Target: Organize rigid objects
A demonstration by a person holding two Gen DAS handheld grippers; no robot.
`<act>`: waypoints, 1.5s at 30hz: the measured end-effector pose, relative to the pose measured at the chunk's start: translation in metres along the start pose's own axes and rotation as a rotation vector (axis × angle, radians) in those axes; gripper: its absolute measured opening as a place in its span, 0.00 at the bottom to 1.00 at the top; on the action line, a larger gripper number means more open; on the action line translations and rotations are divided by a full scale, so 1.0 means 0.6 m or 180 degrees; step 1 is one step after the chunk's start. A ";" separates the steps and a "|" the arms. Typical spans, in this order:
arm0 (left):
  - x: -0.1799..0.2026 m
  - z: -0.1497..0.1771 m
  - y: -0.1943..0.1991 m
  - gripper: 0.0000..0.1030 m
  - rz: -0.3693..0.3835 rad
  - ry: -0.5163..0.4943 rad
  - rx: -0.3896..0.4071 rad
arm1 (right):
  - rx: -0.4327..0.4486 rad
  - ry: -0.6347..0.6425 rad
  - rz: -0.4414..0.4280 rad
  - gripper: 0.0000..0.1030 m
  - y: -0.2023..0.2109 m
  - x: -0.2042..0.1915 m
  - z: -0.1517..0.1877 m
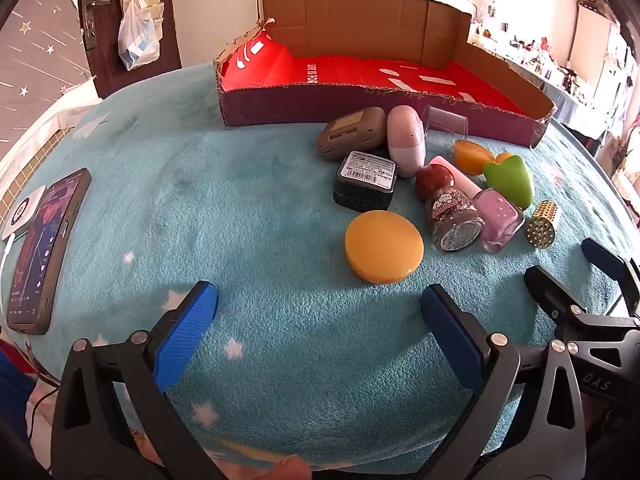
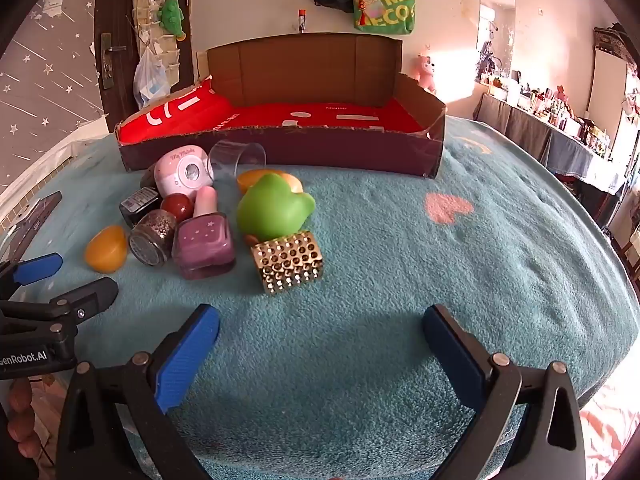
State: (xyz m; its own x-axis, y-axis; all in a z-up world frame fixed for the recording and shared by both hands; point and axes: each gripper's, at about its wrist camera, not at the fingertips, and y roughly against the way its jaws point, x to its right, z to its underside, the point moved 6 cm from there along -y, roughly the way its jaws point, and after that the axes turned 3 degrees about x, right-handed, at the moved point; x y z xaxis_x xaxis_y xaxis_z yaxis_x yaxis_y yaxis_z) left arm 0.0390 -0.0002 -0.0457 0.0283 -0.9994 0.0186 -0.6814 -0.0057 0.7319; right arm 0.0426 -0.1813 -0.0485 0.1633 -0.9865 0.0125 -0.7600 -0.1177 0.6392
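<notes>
Several small rigid objects lie in a cluster on the teal blanket: a round yellow disc (image 1: 384, 252) (image 2: 106, 249), a glitter bottle with a red cap (image 1: 448, 208) (image 2: 154, 236), a purple nail-polish bottle (image 1: 500, 216) (image 2: 205, 240), a green heart-shaped piece (image 1: 510, 180) (image 2: 272, 208), a gold studded cylinder (image 1: 543, 224) (image 2: 289, 261), a black box (image 1: 366, 180), a pink capsule case (image 1: 405, 140) (image 2: 182, 174) and an olive case (image 1: 352, 132). A cardboard box with a red lining (image 1: 360, 76) (image 2: 280, 120) stands behind them. My left gripper (image 1: 318, 306) is open and empty before the disc. My right gripper (image 2: 320, 326) is open and empty, just short of the gold cylinder.
A phone (image 1: 44, 252) and a white round charger (image 1: 22, 212) lie at the blanket's left edge. A clear plastic cup (image 1: 446, 122) (image 2: 238, 158) lies on its side by the box. A pink heart patch (image 2: 448, 206) marks the blanket to the right.
</notes>
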 end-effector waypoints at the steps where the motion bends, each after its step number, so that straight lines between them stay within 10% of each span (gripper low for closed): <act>1: 0.000 0.000 0.000 1.00 -0.0006 0.0000 -0.0013 | -0.0004 0.0000 0.0001 1.00 0.000 0.000 0.000; 45: 0.006 -0.031 -0.019 1.00 -0.0027 -0.0074 0.0033 | 0.0067 0.0161 -0.0013 0.98 -0.010 0.008 -0.022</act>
State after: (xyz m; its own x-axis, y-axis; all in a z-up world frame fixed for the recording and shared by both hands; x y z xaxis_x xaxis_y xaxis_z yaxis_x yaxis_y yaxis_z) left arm 0.0603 -0.0031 -0.0411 0.0173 -0.9998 -0.0036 -0.6888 -0.0145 0.7248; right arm 0.0563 -0.1837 -0.0424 0.1976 -0.9790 0.0492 -0.7722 -0.1246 0.6231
